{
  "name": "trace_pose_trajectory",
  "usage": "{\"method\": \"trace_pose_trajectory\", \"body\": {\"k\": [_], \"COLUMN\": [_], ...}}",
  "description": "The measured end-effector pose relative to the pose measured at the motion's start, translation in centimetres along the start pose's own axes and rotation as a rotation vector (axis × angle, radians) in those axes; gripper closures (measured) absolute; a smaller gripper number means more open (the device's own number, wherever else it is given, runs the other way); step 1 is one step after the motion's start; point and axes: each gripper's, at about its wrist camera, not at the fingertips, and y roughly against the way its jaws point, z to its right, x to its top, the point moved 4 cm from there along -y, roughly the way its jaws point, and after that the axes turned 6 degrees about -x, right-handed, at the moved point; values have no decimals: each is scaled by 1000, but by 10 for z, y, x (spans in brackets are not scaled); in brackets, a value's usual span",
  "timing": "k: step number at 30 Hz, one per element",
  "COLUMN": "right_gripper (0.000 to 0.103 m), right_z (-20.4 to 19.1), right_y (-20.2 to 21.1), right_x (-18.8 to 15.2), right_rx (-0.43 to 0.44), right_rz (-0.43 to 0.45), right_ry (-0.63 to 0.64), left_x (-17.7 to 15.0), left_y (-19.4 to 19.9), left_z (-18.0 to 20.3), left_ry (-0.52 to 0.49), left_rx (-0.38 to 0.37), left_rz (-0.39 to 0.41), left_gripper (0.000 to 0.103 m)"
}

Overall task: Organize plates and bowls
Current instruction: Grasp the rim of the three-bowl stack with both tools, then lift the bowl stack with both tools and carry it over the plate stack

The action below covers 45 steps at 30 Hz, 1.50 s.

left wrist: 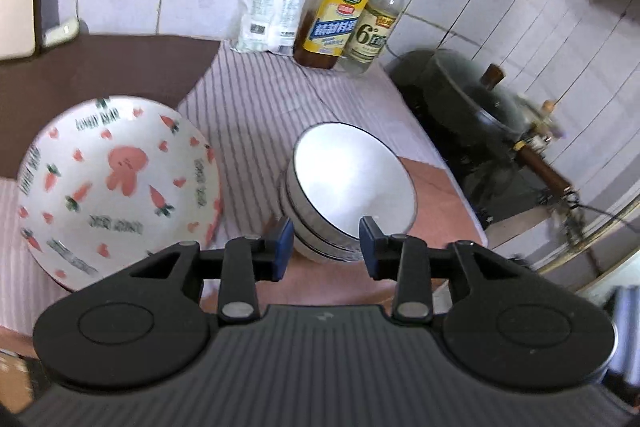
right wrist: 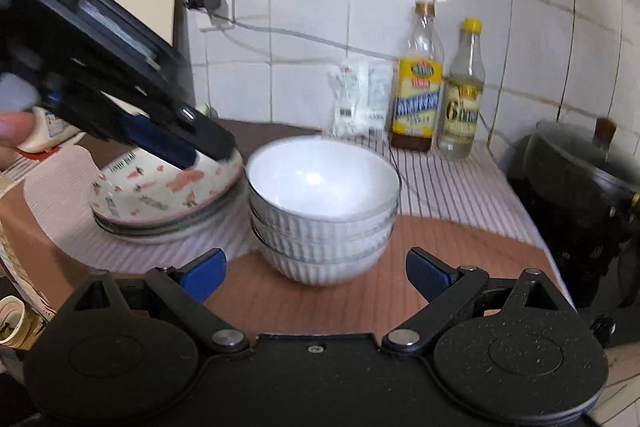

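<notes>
Left tongs (left wrist: 324,247): blue pads spread, nothing between; stack of white ribbed ceramic bowls (left wrist: 348,187) just ahead, round white ceramic plate with pink rabbit and carrot print (left wrist: 116,187) to their left, on plate pile. Right tongs (right wrist: 316,273): spread wide, empty, bowl stack straight ahead on striped-cloth bench (right wrist: 460,187). Judged step: sorting nearly done, both piles formed. Next move: pull tongs clear or nudge piles straight. Sauce bottles beyond.

Bottles: two (right wrist: 418,83) (right wrist: 460,95) being stood upright, side by side, against the tiled wall (right wrist: 312,7);
Packet: a white one (right wrist: 360,99) being leaned beside them;
Pot: a lidded black one (left wrist: 476,99) being kept at right;
Cloth: a striped one (left wrist: 256,107) being spread underneath
</notes>
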Motion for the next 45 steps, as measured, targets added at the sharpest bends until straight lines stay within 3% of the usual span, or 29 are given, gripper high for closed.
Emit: {"method": "trace_pose_trajectory", "body": {"k": [8, 12, 19, 30, 36, 45], "right_gripper": [4, 4, 3, 0, 0, 0], "right_z": [5, 5, 2, 8, 6, 1], "right_y": [-40, -56, -82, -102, -107, -113], "right_x": [-29, -35, -40, -34, -32, -25], "right_rx": [6, 39, 62, 71, 89, 112], "right_rz": [5, 23, 10, 55, 70, 100], "right_ry": [-2, -8, 12, -35, -29, -40], "left_x": [-12, -13, -5, 6, 6, 6], "left_y": [-20, -30, -52, -95, -106, -111], "left_z": [-18, -30, -45, -45, -45, -45], "left_ry": [103, 166, 220, 231, 215, 193], "left_rx": [-31, -66, -40, 0, 21, 22], "left_rz": [11, 25, -11, -111, -144, -144], "left_gripper": [60, 44, 37, 39, 59, 60]}}
